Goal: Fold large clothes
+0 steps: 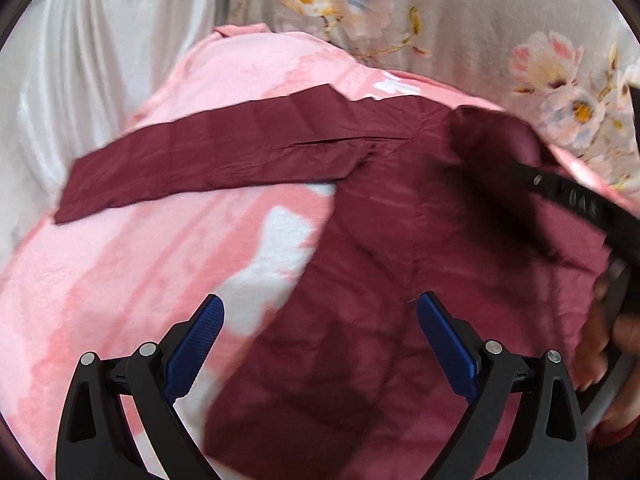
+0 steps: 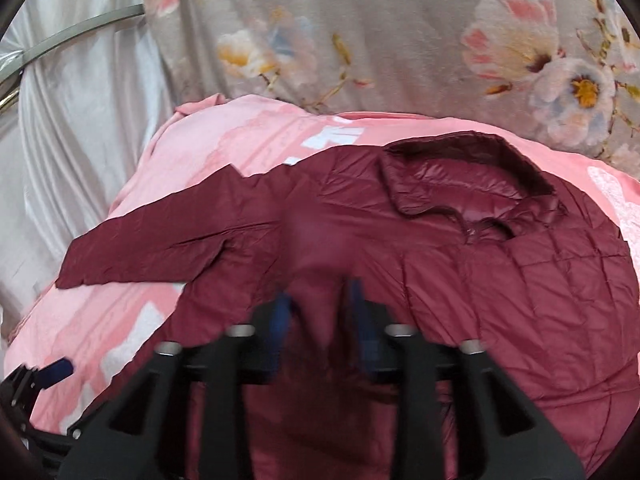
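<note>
The left gripper [image 1: 320, 312] hung wide apart, empty, over the maroon jacket [image 1: 400, 240]. The right gripper [image 2: 320, 304], badly blurred, seemed parted with nothing pinched. The jacket lay spread on a pink blanket [image 2: 224, 148], one sleeve [image 1: 192, 160] outstretched.

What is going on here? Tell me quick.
A person with a gripper in each hand is folding a maroon quilted jacket spread on a pink blanket. One sleeve lies stretched out to the side. The left gripper is open above the jacket's edge, holding nothing. The right gripper is blurred over the jacket's body, jaws apart; whether fabric sits between them is unclear. No fold looks finished yet.
</note>
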Demonstrator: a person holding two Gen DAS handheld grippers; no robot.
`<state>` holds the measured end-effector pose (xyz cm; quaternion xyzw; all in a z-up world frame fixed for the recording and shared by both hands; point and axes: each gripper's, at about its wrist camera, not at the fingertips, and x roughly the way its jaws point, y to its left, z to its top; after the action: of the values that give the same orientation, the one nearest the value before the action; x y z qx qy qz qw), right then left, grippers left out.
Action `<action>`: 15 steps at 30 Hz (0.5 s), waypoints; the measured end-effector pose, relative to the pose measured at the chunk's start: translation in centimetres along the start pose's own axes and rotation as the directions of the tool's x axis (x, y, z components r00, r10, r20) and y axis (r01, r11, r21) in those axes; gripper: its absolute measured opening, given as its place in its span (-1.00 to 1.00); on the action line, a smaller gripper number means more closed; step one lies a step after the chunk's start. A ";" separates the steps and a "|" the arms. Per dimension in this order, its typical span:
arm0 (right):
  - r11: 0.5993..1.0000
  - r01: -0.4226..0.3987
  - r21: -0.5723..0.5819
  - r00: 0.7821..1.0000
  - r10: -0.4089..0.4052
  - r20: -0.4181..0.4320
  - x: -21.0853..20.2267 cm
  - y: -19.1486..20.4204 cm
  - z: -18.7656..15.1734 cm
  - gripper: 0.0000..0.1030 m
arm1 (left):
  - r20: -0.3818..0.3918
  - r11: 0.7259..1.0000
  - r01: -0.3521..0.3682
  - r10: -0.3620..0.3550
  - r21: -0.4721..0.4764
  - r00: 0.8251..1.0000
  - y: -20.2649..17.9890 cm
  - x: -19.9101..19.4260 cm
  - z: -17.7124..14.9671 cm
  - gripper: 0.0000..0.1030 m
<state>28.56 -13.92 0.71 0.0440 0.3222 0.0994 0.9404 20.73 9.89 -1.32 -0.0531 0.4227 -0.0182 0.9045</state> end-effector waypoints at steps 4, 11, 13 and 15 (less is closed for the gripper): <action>0.996 0.026 0.086 0.997 -0.031 0.065 -4.2 -4.5 -0.1 0.22 | -0.031 0.986 0.154 -0.156 -0.056 0.987 -1.3 1.2 2.5 0.85; 0.866 0.114 0.487 0.986 -0.159 0.053 -9.7 -20.4 -4.3 0.22 | -0.099 0.940 0.305 -0.322 -0.154 0.942 -5.5 5.4 6.2 0.85; 0.808 0.107 0.579 0.985 -0.164 0.047 -10.4 -24.1 -5.9 0.24 | -0.144 0.928 0.314 -0.345 -0.201 0.928 -6.2 7.3 6.5 0.85; 0.758 0.109 0.643 0.986 -0.166 0.028 -10.6 -27.0 -7.3 0.24 | -0.196 0.911 0.318 -0.373 -0.263 0.907 -6.4 9.3 6.6 0.85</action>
<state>20.22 -42.41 -2.67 0.3413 0.2996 -0.0872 0.8867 31.78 3.31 -3.51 -0.2268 0.5128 -0.1372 0.8166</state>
